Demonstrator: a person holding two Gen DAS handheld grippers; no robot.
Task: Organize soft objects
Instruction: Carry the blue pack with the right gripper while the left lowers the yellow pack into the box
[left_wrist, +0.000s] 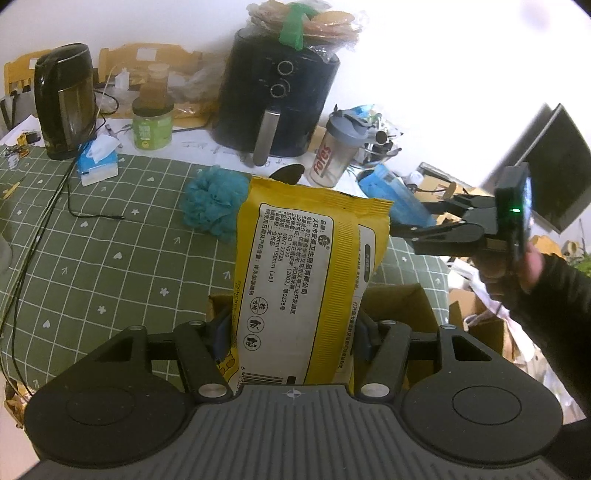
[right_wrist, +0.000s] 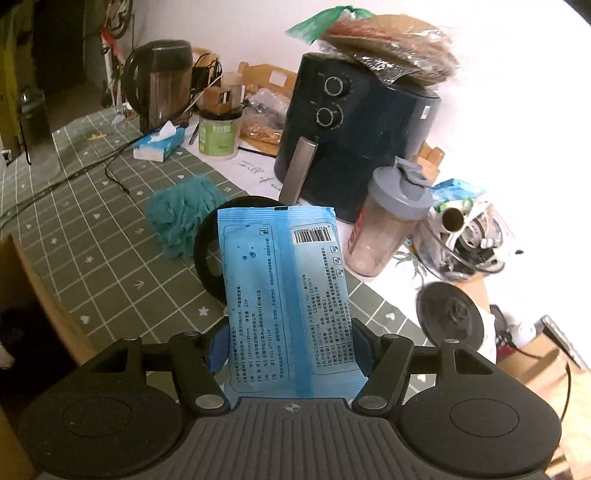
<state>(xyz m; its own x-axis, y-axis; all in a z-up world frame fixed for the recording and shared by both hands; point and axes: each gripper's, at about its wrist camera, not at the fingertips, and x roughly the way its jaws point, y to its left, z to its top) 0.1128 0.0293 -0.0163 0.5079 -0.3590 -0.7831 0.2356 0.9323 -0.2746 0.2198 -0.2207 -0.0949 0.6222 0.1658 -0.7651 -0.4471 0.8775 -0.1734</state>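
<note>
Left wrist view: left gripper (left_wrist: 291, 332) fingers pinching one yellow wipes pack (left_wrist: 295, 280) by its lower end, printed back up, pack standing out past the fingertips. Held, probably, over the open cardboard box (left_wrist: 402, 306) showing just beneath and right of the fingers, likely as the bin for soft goods. Beyond the fingertips, on the green checked surface (left_wrist: 92, 258), one teal bath pouf (left_wrist: 212, 206), not yet gathered. Off to the right of the fingers, right gripper (left_wrist: 417, 225) raised clear of the surface with one blue pack in its fingers.

Right wrist view: right gripper fingers (right_wrist: 218, 350) pinching one blue wipes pack (right_wrist: 284, 291) at its sides, barcode end farthest from the fingertips; lifted, seemingly for carrying to the box. Left of and beyond the pack, the same single pouf. Farther out: one air fryer (right_wrist: 354, 147), one kettle (right_wrist: 159, 85), one shaker bottle (right_wrist: 388, 229), one tissue pack (right_wrist: 159, 144). Count of soft things: two wipes packs held, one pouf lying loose.
</note>
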